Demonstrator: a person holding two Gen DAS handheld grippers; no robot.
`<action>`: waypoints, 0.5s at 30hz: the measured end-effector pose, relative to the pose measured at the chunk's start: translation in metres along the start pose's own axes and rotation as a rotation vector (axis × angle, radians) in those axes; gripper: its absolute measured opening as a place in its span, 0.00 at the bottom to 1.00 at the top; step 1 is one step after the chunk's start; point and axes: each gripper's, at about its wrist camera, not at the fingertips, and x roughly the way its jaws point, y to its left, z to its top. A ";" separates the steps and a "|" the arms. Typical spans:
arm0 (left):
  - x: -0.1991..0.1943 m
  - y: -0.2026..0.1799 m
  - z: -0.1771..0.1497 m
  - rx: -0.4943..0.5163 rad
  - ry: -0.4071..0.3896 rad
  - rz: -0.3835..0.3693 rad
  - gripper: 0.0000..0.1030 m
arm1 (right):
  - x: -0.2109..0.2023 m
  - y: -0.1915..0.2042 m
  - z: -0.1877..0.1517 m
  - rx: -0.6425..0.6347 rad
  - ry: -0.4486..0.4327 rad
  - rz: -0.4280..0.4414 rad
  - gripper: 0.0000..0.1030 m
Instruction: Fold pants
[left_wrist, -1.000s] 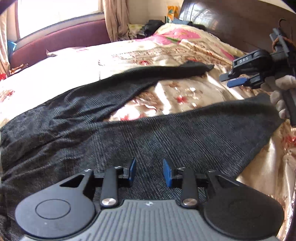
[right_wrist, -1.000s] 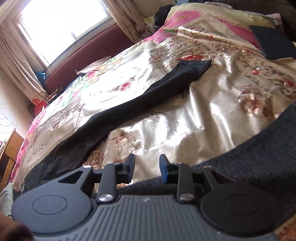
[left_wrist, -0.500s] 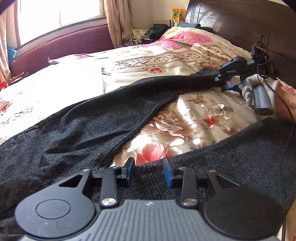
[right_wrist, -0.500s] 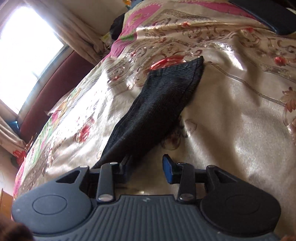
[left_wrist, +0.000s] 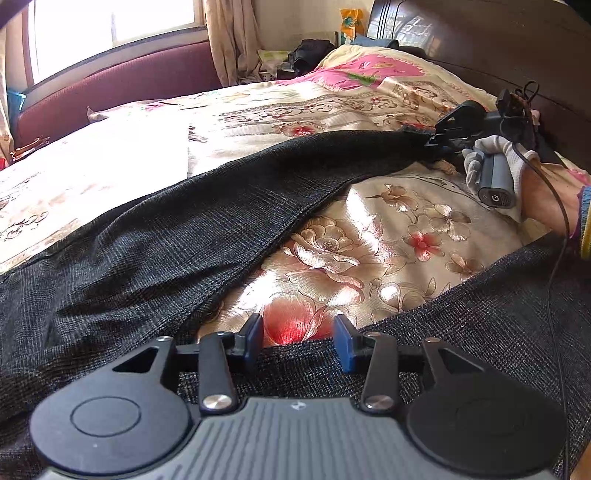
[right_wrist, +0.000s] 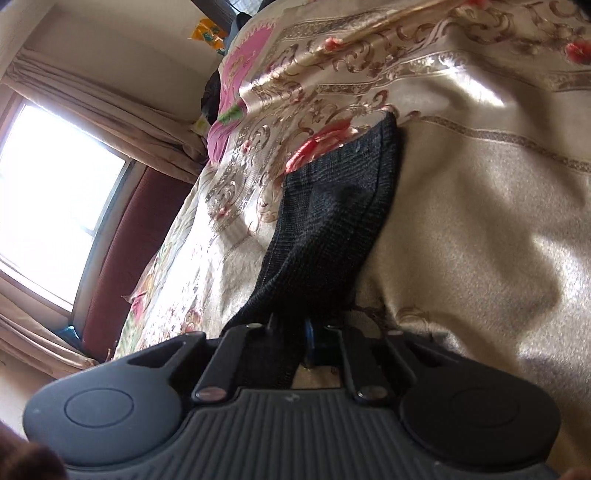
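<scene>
On the floral bed (left_wrist: 388, 236), right tongs (right_wrist: 295, 332) pinch the pants (left_wrist: 184, 236) cuff at two o'clock, left tongs (left_wrist: 297, 338) gape empty; thin grip could slip.

Right gripper (right_wrist: 291, 332): jaws just closed, pinching the dark pants (right_wrist: 332, 221) leg near its hem; floral bedspread (right_wrist: 480, 221) beneath.

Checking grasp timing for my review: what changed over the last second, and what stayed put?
The right gripper went to the far leg's cuff and closed on it. The left gripper slid toward the near leg's edge; its jaws have just been opening, with nothing clamped. The pants lie spread on the bedspread as before.
</scene>
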 end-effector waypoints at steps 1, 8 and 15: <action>0.000 -0.001 -0.001 0.001 -0.002 0.004 0.54 | -0.004 -0.002 0.002 0.013 -0.011 0.010 0.06; 0.004 -0.006 0.007 -0.001 -0.002 -0.019 0.54 | -0.024 -0.014 0.012 0.045 -0.021 -0.028 0.10; 0.023 -0.033 0.013 0.021 -0.025 -0.056 0.54 | -0.030 -0.025 0.034 0.063 -0.095 -0.089 0.26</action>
